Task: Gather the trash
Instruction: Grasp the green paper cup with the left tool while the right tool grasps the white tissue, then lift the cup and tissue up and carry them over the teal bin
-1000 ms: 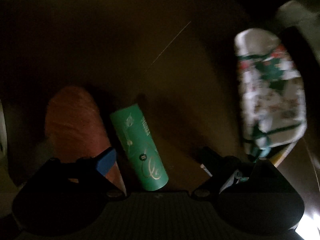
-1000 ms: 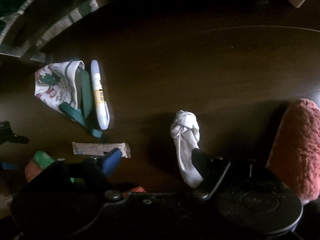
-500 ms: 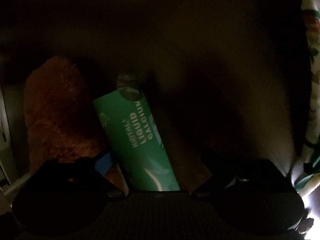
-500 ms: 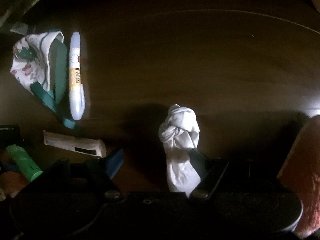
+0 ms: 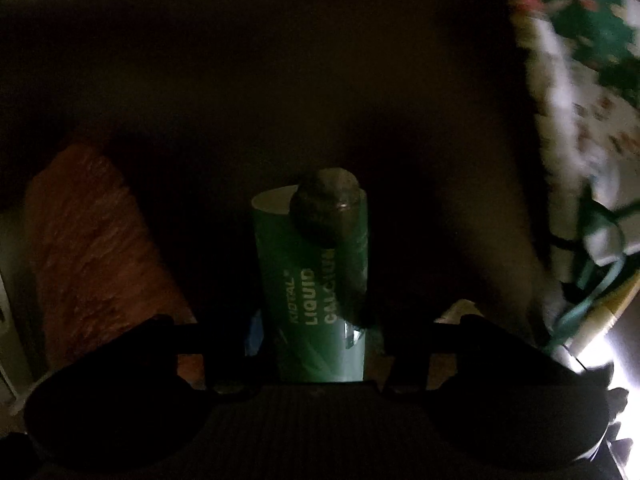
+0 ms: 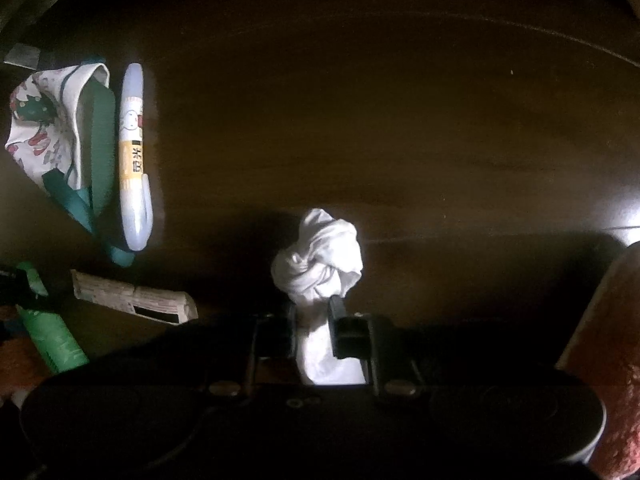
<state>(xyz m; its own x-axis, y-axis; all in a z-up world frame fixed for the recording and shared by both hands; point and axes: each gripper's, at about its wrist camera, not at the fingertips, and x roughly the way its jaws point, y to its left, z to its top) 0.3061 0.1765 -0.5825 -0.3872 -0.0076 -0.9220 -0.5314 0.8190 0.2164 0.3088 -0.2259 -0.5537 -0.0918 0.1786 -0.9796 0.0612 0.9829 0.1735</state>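
Your right gripper (image 6: 314, 322) has its jaws drawn in tight on the knotted white tissue (image 6: 318, 264), whose tail runs back between the fingers while the bunched head sticks out in front, so that piece looks secured. Your left gripper (image 5: 316, 332) has the green tube (image 5: 310, 280) lying lengthwise between its fingers, cap end away from you, but the fingers are lost in shadow and you cannot tell whether they are pressing on it or only standing either side. As far as these views show, the job is early: two pieces are in hand or nearly so, and nothing has reached a bin, which is not in view. Left on the dark table (image 6: 400, 120) are the crumpled paper wrapper (image 6: 134, 298), the white pen (image 6: 134, 156) and the flowered cloth pouch (image 6: 44, 120); whether those last two count as trash is unclear. The orange fuzzy thing (image 5: 92, 248) is cut off and hard to identify.
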